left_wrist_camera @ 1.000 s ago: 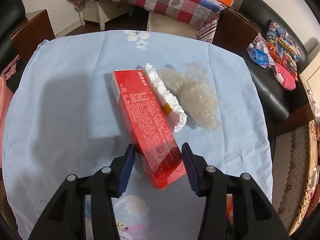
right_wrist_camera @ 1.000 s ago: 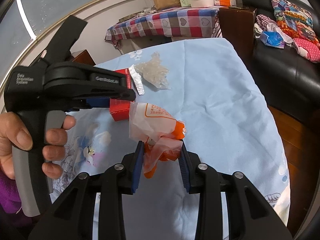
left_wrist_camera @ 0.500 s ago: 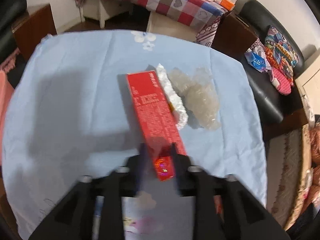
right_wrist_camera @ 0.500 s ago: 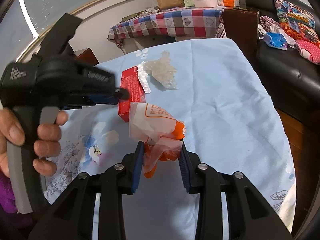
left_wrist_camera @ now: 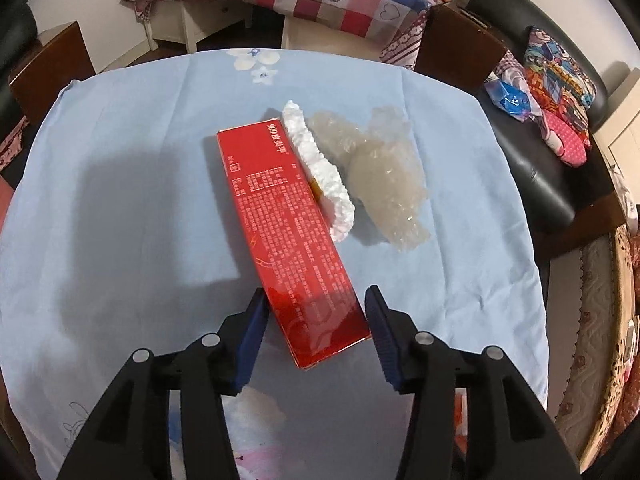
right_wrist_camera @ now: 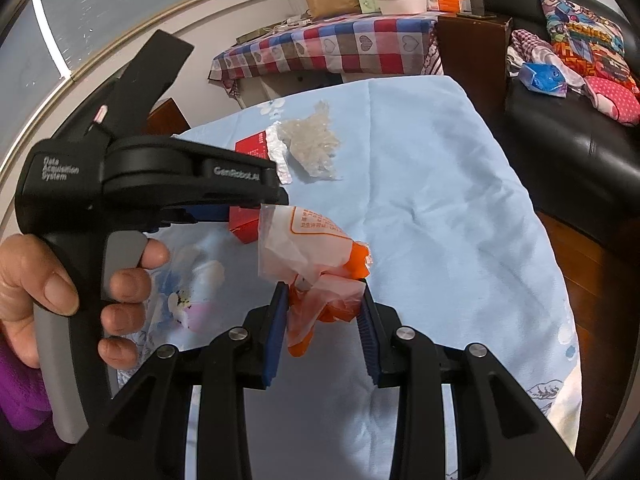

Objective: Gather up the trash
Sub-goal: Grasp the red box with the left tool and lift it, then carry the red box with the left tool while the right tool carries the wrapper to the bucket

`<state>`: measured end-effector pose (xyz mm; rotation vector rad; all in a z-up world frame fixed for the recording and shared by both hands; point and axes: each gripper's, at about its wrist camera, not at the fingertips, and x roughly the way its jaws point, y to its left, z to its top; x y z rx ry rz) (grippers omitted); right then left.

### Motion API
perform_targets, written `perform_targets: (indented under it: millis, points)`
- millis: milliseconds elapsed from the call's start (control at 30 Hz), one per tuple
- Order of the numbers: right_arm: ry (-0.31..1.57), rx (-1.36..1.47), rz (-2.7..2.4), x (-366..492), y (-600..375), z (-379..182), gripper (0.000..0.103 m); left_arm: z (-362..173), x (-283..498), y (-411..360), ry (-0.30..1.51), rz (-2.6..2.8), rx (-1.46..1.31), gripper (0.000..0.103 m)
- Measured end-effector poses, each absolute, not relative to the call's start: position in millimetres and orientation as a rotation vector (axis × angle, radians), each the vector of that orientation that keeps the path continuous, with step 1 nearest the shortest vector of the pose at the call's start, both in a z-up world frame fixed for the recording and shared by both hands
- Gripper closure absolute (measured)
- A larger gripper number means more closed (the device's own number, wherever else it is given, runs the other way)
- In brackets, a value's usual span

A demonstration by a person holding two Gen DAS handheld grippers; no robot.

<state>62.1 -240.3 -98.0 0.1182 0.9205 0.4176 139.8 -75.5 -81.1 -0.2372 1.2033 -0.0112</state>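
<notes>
Compared with a second ago, the left gripper (left_wrist_camera: 316, 326) sits a touch farther along the red box (left_wrist_camera: 286, 232), and its jaws are opening again after a brief narrowing, with the near end of the box between them but neither pad pressing on it. From the left wrist view the box lies flat on the blue tablecloth (left_wrist_camera: 120, 208), running from about 11 o'clock down to 6 o'clock, its near corner between the blue pads. Just beside its long edge, toward 1 o'clock, lies a strip of white foam (left_wrist_camera: 320, 172), touching the box, and beyond that a crumpled clear plastic wrap (left_wrist_camera: 384, 184).

The right gripper (right_wrist_camera: 322, 328) is clenched on an orange-and-white plastic bag (right_wrist_camera: 308, 256), which stands bunched above the pads at 12 o'clock in its own view. A hand (right_wrist_camera: 48, 284) grips the left tool's handle at 9 o'clock.

Judging from this, the step in hand is grasping the box to put it in the bag. Risks: the jaws straddle the box at a slant, so closing could twist it or let the glossy card slip out sideways. Gripping so near one end leaves the long box to droop or swing when lifted, and it may sweep the foam off with it. The bag's mouth looks crumpled shut, so the box could catch on it
</notes>
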Motion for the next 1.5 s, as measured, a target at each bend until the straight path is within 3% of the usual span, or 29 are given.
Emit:
perform_targets:
  millis: [300,1500]
  points:
    - [0.92,0.112,0.431,61.4,-237.2,-98.9,0.069,-65.2,114.7,-59.3,1.154,-0.04,-0.205,0.06]
    - [0.819,0.053,0.531,56.8,-179.7,-55.7,0.069,-9.7,26.6,40.4,0.957,0.058,-0.193,0.061]
